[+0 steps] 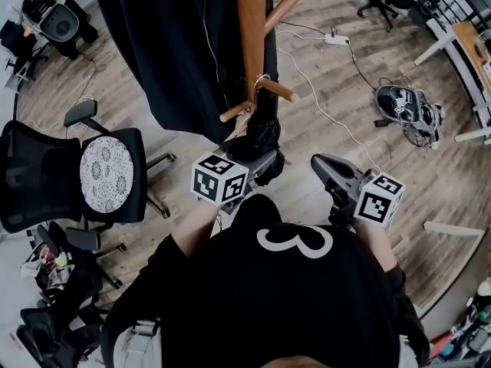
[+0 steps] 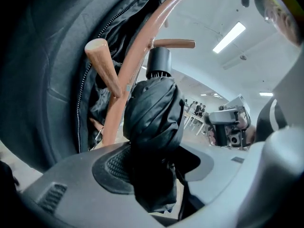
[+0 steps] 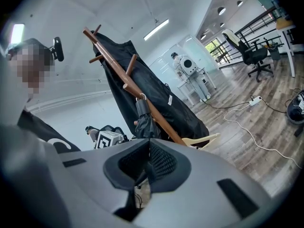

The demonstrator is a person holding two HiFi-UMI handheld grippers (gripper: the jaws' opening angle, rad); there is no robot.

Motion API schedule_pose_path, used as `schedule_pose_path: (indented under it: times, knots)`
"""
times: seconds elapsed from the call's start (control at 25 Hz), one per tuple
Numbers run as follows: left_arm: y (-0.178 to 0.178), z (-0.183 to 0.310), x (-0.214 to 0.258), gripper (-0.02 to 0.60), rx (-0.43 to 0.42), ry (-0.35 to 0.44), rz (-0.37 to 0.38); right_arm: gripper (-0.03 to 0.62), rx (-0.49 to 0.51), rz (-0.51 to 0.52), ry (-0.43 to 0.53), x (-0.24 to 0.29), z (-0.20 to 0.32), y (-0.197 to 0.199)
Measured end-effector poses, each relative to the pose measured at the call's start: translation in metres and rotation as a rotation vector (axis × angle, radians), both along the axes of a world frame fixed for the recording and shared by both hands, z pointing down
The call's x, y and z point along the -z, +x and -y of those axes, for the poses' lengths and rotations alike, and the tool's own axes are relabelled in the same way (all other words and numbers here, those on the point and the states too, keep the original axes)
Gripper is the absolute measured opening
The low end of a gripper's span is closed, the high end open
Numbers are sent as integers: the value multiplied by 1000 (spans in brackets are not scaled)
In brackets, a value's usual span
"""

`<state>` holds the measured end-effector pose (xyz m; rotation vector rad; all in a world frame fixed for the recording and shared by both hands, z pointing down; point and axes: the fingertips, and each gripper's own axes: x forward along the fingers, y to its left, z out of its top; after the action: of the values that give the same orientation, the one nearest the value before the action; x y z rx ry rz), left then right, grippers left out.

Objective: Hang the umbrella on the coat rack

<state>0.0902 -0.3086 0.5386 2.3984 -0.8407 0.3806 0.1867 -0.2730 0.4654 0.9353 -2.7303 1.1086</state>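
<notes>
**A:** How many umbrellas were there?

**B:** One. A folded black umbrella (image 1: pixel 261 133) hung upright against the pole of the single wooden coat rack (image 1: pixel 252 29). Its pale loop (image 1: pixel 262 77) was round one peg.

**A:** And how many pegs?

**B:** Three pegs (image 1: pixel 278 90) showed in the head view. One black coat (image 1: pixel 169 44) draped the rack's other side.

**A:** What about the grippers?

**B:** Two. The left gripper (image 2: pixel 156 175) had its jaws clamped on the umbrella's lower folds. The right gripper (image 3: pixel 147 163) sat off to the side, clear of the rack, with its jaws pressed together on nothing.

**A:** Was there anything else?

**B:** One office chair (image 1: pixel 46 179) with one white patterned cushion (image 1: pixel 107 175) stood on the wood floor (image 1: pixel 345 113), where one white cable (image 1: pixel 322 102) trailed.
</notes>
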Motion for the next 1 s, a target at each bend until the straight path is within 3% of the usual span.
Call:
schedule_pose_path:
  times: [0.24, 0.44, 0.68, 1.0]
  knots:
    - [-6, 18, -10, 250, 42, 66, 70, 26, 12, 0, -19, -7, 0, -2]
    - [-8, 28, -13, 250, 86, 151, 94, 26, 20, 0, -32, -13, -6, -3]
    - [-11, 37, -18, 250, 118, 195, 124, 26, 20, 1, -47, -23, -11, 3]
    - [-12, 47, -19, 250, 188, 254, 118, 26, 33, 26, -47, -30, -26, 6]
